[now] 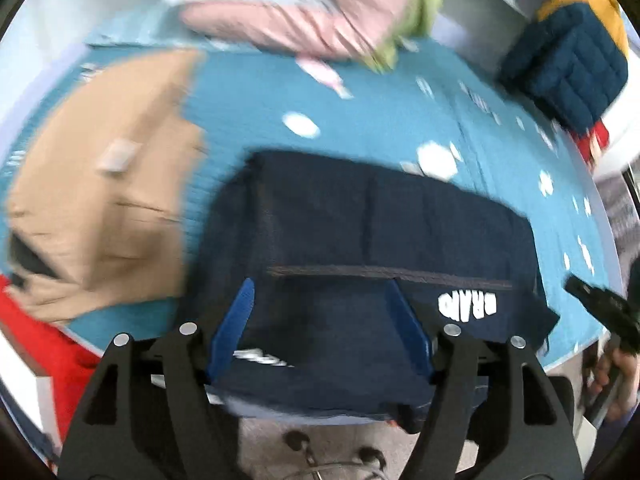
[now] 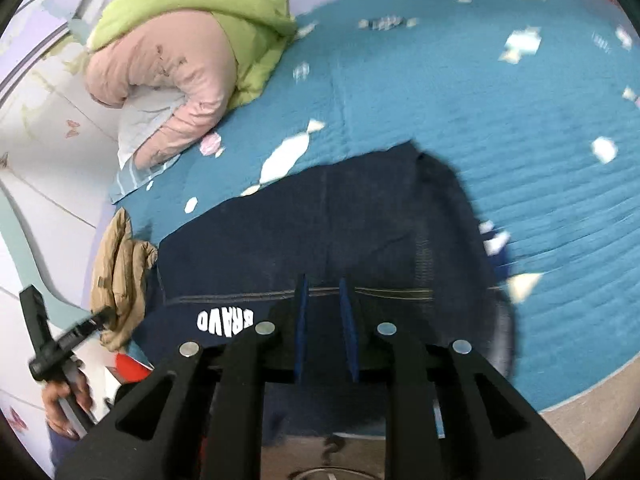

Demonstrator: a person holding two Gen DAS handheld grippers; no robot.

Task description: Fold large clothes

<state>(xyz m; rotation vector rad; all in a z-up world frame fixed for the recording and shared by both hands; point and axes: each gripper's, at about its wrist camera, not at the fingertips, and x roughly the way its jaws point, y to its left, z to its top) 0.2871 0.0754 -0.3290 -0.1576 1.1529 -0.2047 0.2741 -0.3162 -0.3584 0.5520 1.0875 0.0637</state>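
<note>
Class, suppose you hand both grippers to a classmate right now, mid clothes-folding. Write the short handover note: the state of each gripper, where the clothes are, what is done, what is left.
Left gripper: open, jaws wide apart above the navy garment, holding nothing.
Right gripper: jaws narrow with a gap between them, nothing visibly pinched, over the same garment's near part.
Navy garment: on the blue bedspread at its near edge, lying flat and looking already folded, white lettering facing up.
Tan garment: beside it, looks folded.
Pink and green jacket: bunched at the far side, not folded.
Quilted blue and yellow jacket: at the far corner.
Left: probably the pink and green jacket.
</note>
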